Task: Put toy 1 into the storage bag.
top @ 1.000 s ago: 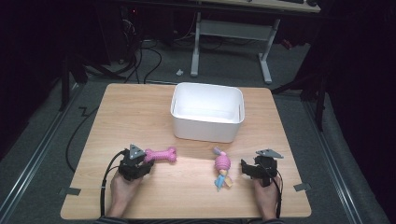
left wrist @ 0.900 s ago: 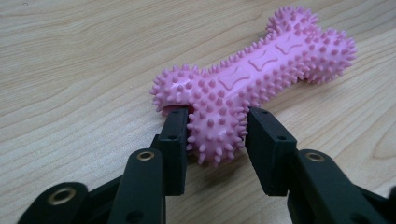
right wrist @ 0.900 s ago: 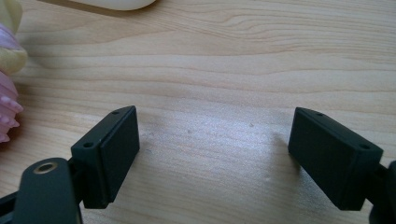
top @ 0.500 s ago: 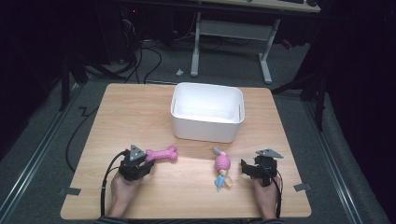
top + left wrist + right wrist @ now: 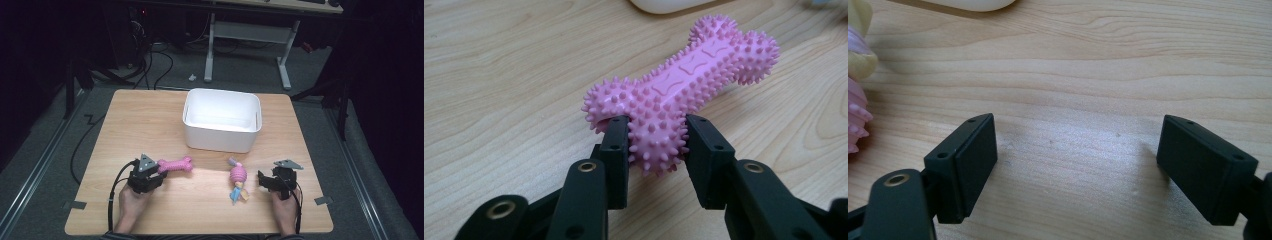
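Right now your left claw (image 5: 156,172) is clamped on the near knob of the pink spiky bone toy (image 5: 176,164); in the left gripper view both jaws press its spikes from either side (image 5: 659,135), w/ the rest of the bone (image 5: 684,90) running away from the claw and lying on the wood surface (image 5: 145,125). Take the white bin (image 5: 222,120) as landmark: the bone sits in front of it toward you, off its left corner, well apart from its wall. Your left hand (image 5: 131,207) comes in from the near edge, behind the claw, cable looping beside it.

Your right claw (image 5: 261,180) is spread wide, holding nothing; in the right gripper view the two jaws stand far apart w/ bare wood between them (image 5: 1078,150). It sits in front of the bin's right corner, near your edge, w/ your right hand (image 5: 285,212) behind it. The claw points toward the second toy, not touching it.

That second toy, a pink ribbed ball w/ yellow and blue bits (image 5: 238,179), lies in front of the bin, approx. under its right half, btwn the two claws and nearer the right one. In the right gripper view its pink and pale yellow edge (image 5: 858,90) shows at the far left, beside the left jaw but apart from it.

The bin stands upright at the far middle of the surface; its inside looks plain white.
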Available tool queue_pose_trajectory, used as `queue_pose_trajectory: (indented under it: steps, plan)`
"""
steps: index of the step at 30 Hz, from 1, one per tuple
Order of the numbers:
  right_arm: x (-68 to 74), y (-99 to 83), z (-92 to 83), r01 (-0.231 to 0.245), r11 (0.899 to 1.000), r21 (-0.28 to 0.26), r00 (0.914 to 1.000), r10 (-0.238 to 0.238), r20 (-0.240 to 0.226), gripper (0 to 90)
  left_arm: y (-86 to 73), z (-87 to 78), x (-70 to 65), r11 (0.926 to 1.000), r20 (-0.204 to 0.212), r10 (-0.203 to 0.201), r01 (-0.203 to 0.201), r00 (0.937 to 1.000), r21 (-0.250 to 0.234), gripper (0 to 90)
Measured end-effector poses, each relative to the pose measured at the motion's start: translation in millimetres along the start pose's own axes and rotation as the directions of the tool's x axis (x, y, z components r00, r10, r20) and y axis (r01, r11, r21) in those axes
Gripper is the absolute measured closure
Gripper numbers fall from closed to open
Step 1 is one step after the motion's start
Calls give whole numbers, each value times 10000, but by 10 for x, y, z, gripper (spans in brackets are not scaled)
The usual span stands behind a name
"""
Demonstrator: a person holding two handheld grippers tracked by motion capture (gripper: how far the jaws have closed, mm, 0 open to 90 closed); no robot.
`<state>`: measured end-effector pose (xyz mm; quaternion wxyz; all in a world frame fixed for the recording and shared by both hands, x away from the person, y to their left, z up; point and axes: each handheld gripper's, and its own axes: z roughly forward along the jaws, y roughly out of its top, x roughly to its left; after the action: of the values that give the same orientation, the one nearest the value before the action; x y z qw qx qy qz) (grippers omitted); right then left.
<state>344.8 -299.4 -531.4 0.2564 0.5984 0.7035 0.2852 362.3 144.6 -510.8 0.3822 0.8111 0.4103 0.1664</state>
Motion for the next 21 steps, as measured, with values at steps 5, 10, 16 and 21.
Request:
queue_pose_trajectory:
  steps: [5,10,16,21]
  plan:
    - [0,0,0,0,10000,1,10000,0,-2,163,62,-86,11,9998,141,19,-17,9999,-196,644]
    - [0,0,0,1,10000,0,10000,-1,2,163,101,-165,22,9993,330,-37,50,9994,-379,644]
    - [1,0,0,-2,10000,-1,10000,2,3,163,177,-262,22,9984,224,135,-123,9997,-549,644]
    - [1,0,-1,5,10000,2,10000,-5,-1,163,259,-327,12,9975,250,318,-301,9992,-646,644]
